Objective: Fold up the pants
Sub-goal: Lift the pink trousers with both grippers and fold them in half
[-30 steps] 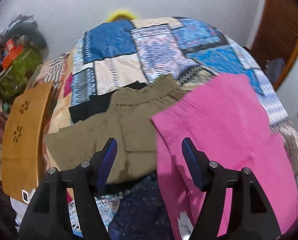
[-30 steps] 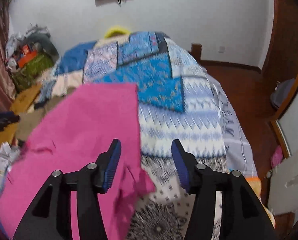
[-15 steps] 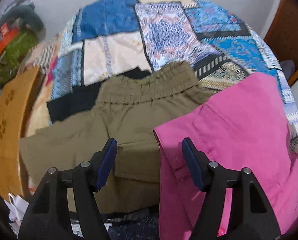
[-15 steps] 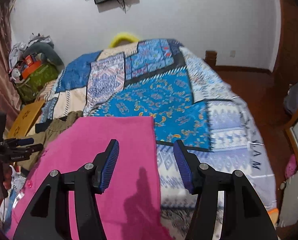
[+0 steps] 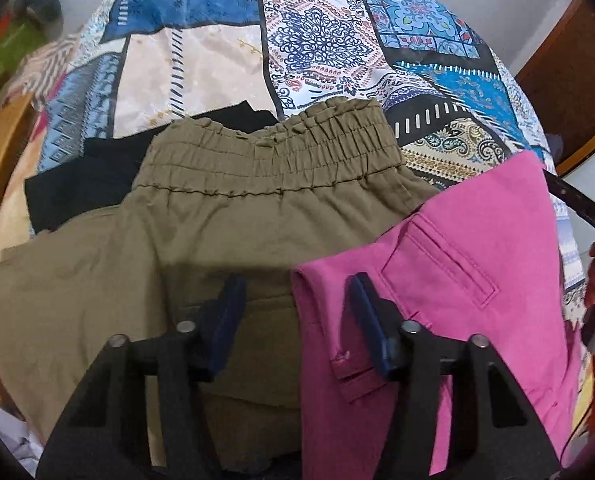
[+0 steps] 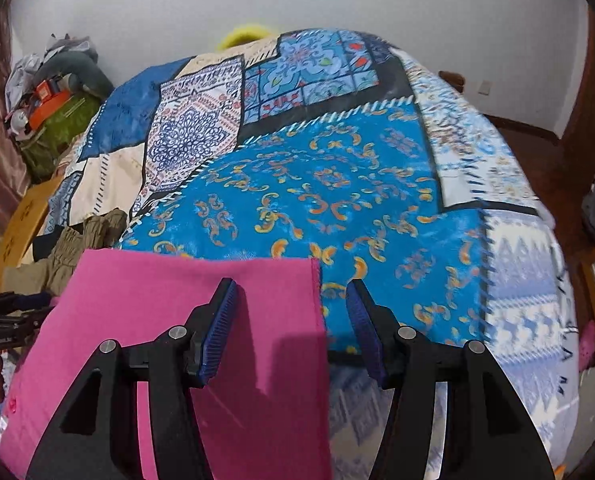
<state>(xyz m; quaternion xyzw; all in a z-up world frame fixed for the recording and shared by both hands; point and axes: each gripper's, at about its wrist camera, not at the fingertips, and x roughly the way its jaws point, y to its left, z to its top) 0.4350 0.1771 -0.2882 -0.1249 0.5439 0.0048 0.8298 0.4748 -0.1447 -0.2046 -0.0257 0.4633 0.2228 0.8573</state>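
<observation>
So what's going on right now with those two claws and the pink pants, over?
Left gripper open, right gripper open, both empty. Pink pants flat on bedspread. Olive pants tucked under their left edge.

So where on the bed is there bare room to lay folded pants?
Free: the blue patch beyond the pink pants, and the white zigzag panel to its right. The far patches past the olive pants are bare too. Crowded: the near left, where olive, pink and a black garment overlap under the open left tongs.

We see bare bedspread (image 6: 337,184) beyond the pink pants (image 6: 201,304); olive pants (image 5: 225,216) crowd their left.
</observation>
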